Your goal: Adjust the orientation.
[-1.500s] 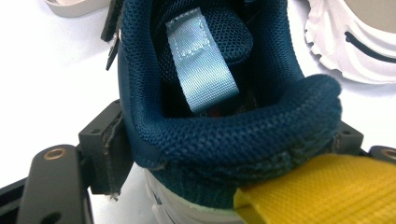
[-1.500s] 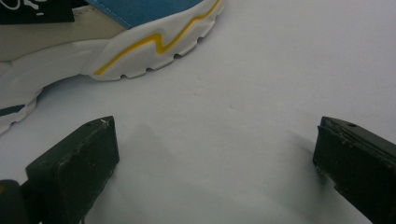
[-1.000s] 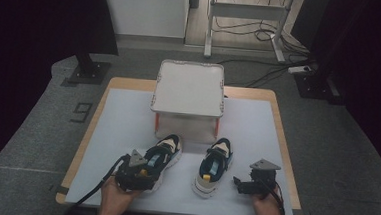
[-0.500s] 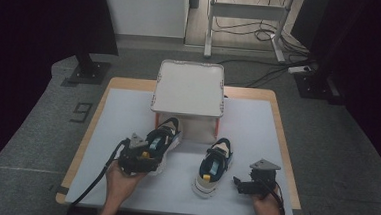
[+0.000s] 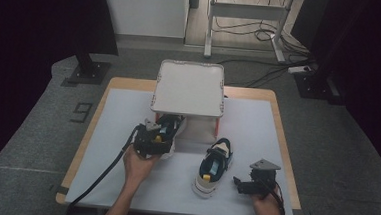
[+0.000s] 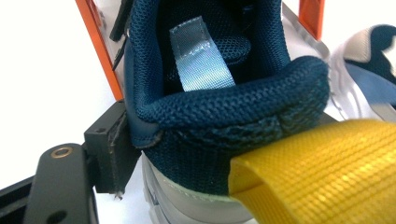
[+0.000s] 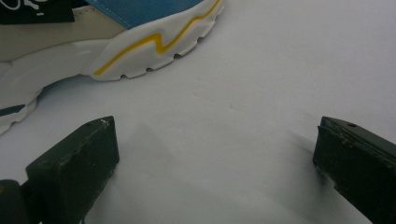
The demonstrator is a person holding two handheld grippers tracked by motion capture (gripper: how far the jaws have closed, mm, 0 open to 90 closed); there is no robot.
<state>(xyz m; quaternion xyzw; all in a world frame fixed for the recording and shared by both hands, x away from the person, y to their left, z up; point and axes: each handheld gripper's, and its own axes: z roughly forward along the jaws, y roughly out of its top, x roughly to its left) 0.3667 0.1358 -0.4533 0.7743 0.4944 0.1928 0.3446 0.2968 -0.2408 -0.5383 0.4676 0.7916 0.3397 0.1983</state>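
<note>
A navy, blue and white sneaker point(image 5: 171, 126) points its toe under a white raised shelf point(image 5: 188, 87) with orange legs point(image 6: 100, 51). My left gripper point(image 5: 160, 137) is shut on this sneaker's heel point(image 6: 224, 116); one black pad point(image 6: 111, 156) presses the collar, and a yellow heel loop point(image 6: 327, 172) hides the other jaw. The matching second sneaker point(image 5: 214, 166) lies on the white mat, toe toward the shelf. Right of it, my right gripper point(image 5: 240, 183) rests low over the mat, open point(image 7: 215, 158) with nothing between its jaws, beside that sneaker's sole point(image 7: 140, 42).
The white mat point(image 5: 257, 126) covers a wooden table with a raised rim point(image 5: 281, 128). The shelf stands at the middle of the table's far side. A cable point(image 5: 101, 174) trails from the left gripper off the near edge. The floor around holds stands and cables.
My left gripper has carried its sneaker away from the person, toward the shelf, so the toe now sits under the shelf's front edge. The right gripper and the second sneaker have stayed put.
</note>
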